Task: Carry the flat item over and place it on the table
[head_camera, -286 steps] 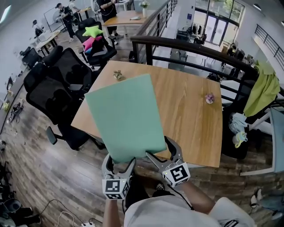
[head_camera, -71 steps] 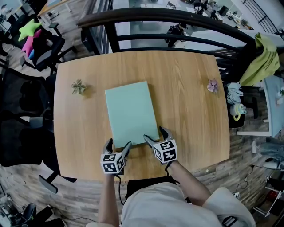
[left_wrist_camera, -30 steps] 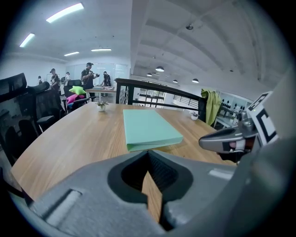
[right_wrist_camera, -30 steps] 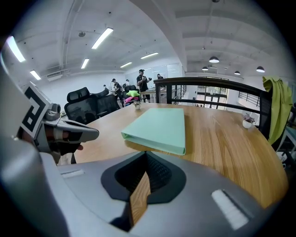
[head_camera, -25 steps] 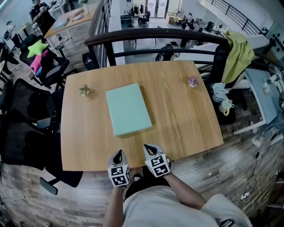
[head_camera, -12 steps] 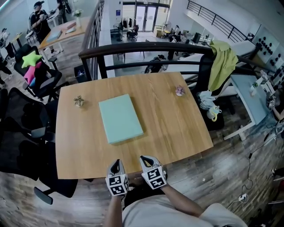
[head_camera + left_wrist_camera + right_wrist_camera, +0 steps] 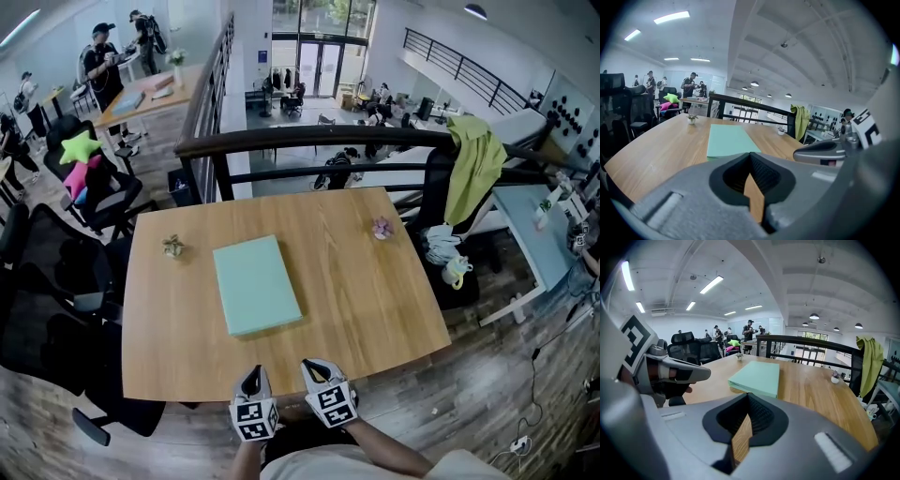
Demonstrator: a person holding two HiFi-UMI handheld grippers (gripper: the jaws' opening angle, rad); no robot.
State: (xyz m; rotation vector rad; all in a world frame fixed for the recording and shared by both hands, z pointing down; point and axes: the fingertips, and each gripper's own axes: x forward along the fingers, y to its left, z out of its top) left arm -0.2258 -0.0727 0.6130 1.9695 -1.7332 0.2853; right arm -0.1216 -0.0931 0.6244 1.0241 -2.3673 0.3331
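**A:** How far along is this looking?

**B:** Done, I'd judge. The pad (image 7: pixel 257 284) is lying flat on the table (image 7: pixel 384 305), left of the middle, with the plant (image 7: pixel 172 247) beyond its far left corner and the pot (image 7: pixel 381 228) well off to its right.

**A:** And the grippers, are they holding anything?

**B:** No. The left gripper (image 7: pixel 249 377) and right gripper (image 7: pixel 314 368) are hovering side by side at the table's near edge, well apart from the pad. Each one's jaws are sitting fully together on nothing (only table wood is showing through the slit behind the tips).

**A:** So what is remaining?

**B:** Nothing that I can see, unless the pad is meant to sit squarer, since it is lying slightly askew to the table's edges.

**A:** What are you failing to make out?

**B:** The pad's near edge is hiding behind the left gripper's own body in that gripper's view. The person's arms are getting cut off at the bottom of the head view. I am also not managing to tell what the pad is made of, or whether it is one sheet or a thin stack.
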